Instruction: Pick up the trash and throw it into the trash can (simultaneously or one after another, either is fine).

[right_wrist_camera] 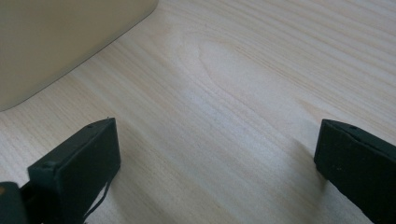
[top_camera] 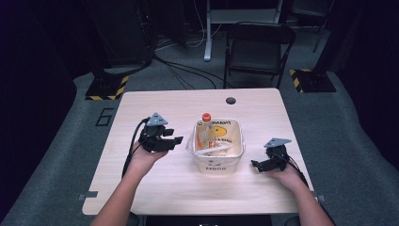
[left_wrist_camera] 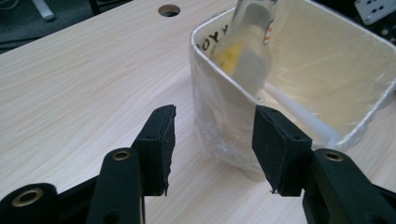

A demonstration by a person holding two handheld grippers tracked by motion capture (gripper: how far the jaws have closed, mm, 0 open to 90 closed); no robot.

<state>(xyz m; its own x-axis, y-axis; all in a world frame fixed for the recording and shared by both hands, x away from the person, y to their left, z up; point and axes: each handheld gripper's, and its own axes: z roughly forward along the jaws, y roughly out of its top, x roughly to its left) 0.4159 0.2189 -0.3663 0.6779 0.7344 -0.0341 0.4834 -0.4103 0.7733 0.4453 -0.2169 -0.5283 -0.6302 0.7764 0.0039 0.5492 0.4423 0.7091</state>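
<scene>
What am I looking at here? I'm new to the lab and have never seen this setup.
A person sits at a wooden table and holds a hand-held two-jaw gripper in each hand; there is no robot arm. The high view looks down from above: left gripper, right gripper. The other two pictures come from cameras riding on each gripper, looking along its black jaws. Between the grippers stands a white bin lined with clear plastic, with a bottle with an orange cap inside. Both grippers are open and hold nothing.

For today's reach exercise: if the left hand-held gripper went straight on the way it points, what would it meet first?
Probably the near corner of the white plastic-lined tub, which sits between the open left hand-held gripper jaws' line; depth is unclear.
</scene>
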